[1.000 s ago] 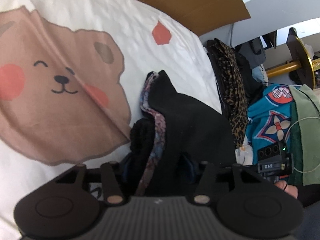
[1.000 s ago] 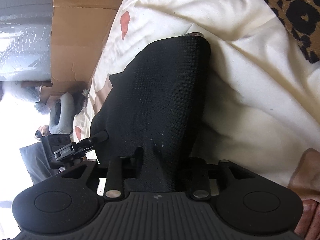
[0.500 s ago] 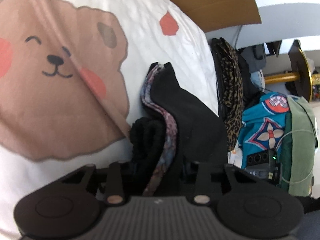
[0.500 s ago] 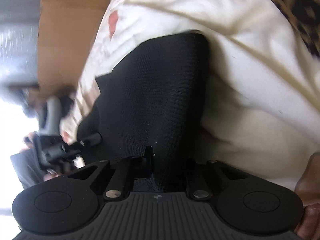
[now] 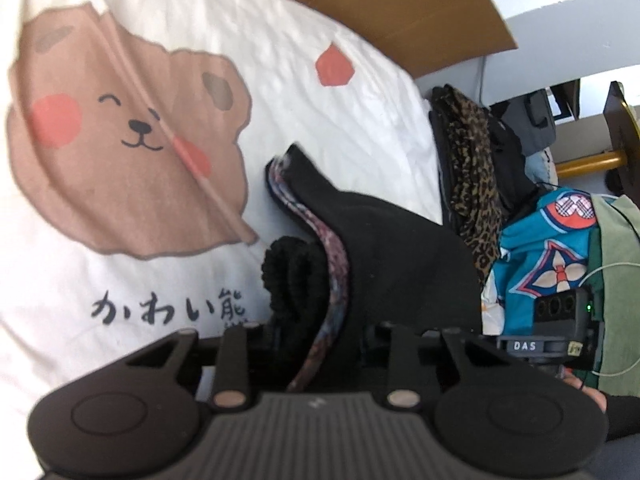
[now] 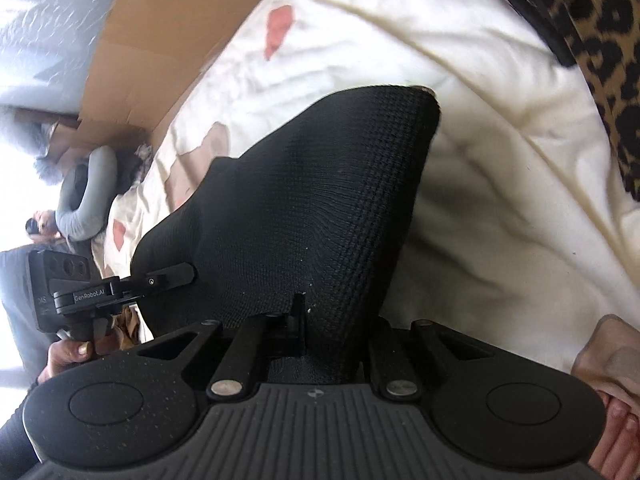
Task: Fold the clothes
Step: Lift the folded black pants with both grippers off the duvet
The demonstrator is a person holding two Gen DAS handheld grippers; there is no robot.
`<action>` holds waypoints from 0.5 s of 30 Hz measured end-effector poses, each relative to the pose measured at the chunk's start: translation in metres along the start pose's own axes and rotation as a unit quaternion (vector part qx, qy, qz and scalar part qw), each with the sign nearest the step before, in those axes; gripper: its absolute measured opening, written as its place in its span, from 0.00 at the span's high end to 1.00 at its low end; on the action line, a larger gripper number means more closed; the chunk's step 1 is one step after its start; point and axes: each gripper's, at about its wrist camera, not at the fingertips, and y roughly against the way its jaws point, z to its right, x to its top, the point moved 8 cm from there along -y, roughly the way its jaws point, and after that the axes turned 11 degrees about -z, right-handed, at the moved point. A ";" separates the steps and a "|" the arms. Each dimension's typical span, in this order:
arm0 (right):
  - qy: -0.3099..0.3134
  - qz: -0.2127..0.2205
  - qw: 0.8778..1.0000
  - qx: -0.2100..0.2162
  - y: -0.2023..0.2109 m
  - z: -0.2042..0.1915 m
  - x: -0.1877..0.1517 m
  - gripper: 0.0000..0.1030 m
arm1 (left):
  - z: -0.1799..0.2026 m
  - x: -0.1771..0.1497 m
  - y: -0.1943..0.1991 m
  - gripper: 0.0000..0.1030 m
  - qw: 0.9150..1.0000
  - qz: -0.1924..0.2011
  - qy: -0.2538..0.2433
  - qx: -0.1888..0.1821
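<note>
A folded black garment (image 5: 392,264) lies over a patterned fabric layer (image 5: 336,264) and a black knit roll (image 5: 292,276) on the white bear-print bed sheet (image 5: 120,140). My left gripper (image 5: 316,332) has this bundle's near edge between its jaws, which are closing on it. In the right wrist view, the black garment (image 6: 320,200) rises in a tent from my right gripper (image 6: 316,316), which is shut on its near edge. The left gripper (image 6: 172,274) shows at that garment's left side, and the right gripper (image 5: 552,344) at the far right of the left wrist view.
A leopard-print garment (image 5: 472,168) and a teal patterned piece (image 5: 548,248) are piled to the right of the bundle. Cardboard (image 5: 400,8) stands along the bed's far side. A grey neck pillow (image 6: 88,196) lies at the far left. A hand (image 6: 608,360) holds the right gripper.
Both grippers' jaws have narrowed onto the black garment's edge and risen. The garment's near edge is pulled up with them. The bear print has shifted right in the left wrist view.
</note>
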 end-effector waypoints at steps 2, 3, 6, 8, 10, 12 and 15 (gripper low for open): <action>0.012 0.002 1.000 -0.004 0.008 -0.010 -0.001 0.92 | 0.007 -0.005 0.010 0.68 1.000 0.012 0.004 -0.001; 0.019 0.004 1.000 -0.006 0.013 -0.014 0.000 0.92 | 0.011 -0.007 0.015 0.68 1.000 0.018 0.007 -0.003; 0.040 0.010 0.999 -0.013 0.028 -0.030 0.000 0.92 | 0.022 -0.014 0.029 0.68 0.999 0.032 0.011 -0.002; 0.073 0.015 0.997 -0.024 0.039 -0.043 -0.002 0.92 | 0.032 -0.017 0.038 0.68 0.999 0.039 0.009 0.004; 0.090 0.016 0.995 -0.027 0.049 -0.051 -0.004 0.92 | 0.042 -0.019 0.048 0.68 0.999 0.047 0.004 0.013; 0.106 0.017 0.994 -0.031 0.058 -0.062 -0.003 0.92 | 0.053 -0.022 0.059 0.68 0.998 0.056 0.003 0.018; 0.123 0.021 0.992 -0.035 0.073 -0.079 -0.001 0.92 | 0.070 -0.025 0.079 0.68 0.997 0.071 0.002 0.027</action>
